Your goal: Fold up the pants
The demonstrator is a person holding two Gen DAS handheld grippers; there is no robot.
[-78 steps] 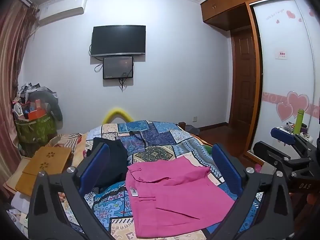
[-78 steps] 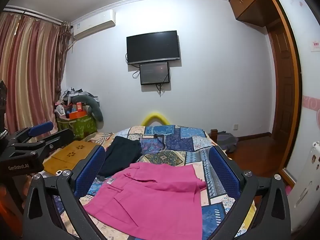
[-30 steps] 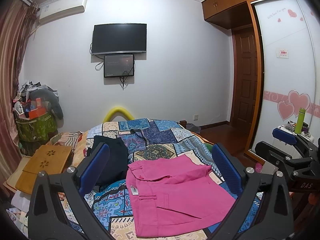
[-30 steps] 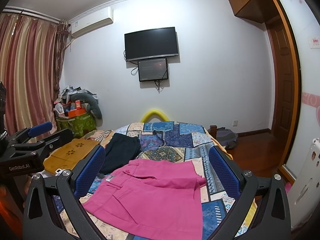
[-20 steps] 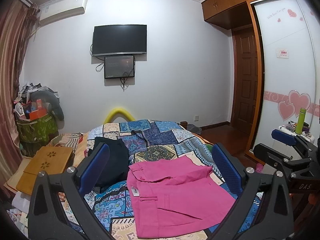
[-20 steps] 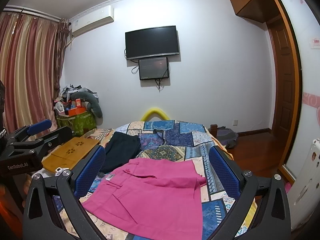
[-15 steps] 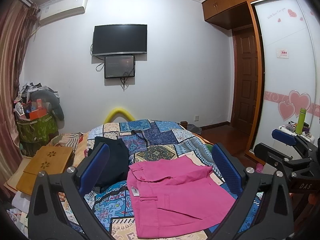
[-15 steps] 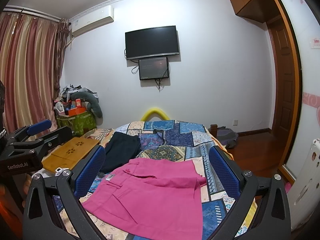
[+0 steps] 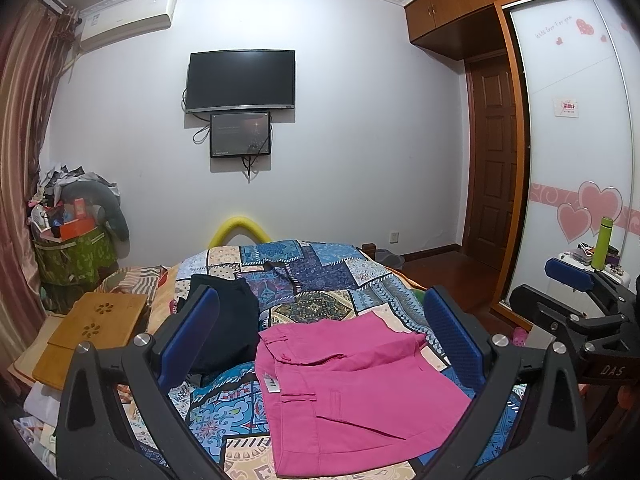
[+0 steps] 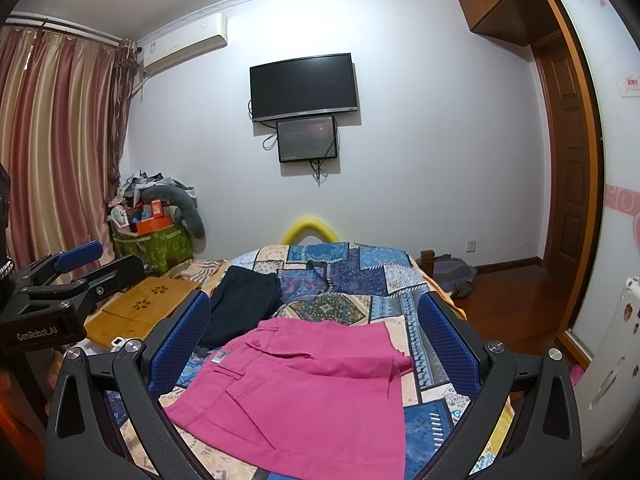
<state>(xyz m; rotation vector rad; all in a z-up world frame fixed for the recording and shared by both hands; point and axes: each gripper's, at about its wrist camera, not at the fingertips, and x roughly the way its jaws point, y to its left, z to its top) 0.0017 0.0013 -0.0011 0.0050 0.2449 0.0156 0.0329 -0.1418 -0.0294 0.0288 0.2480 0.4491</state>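
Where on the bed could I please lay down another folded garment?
The patchwork quilt lies bare beyond the pink pants, up to the yellow foam arc. The left side is crowded: dark folded garment and wooden lap tray.

The left gripper [image 9: 320, 336] is hovering with its blue-padded fingers [image 9: 192, 336] spread wide apart, gripping nothing. The right gripper [image 10: 316, 340] is hanging level beside it, its jaws likewise standing wide and its fingers [image 10: 448, 344] closing on nothing
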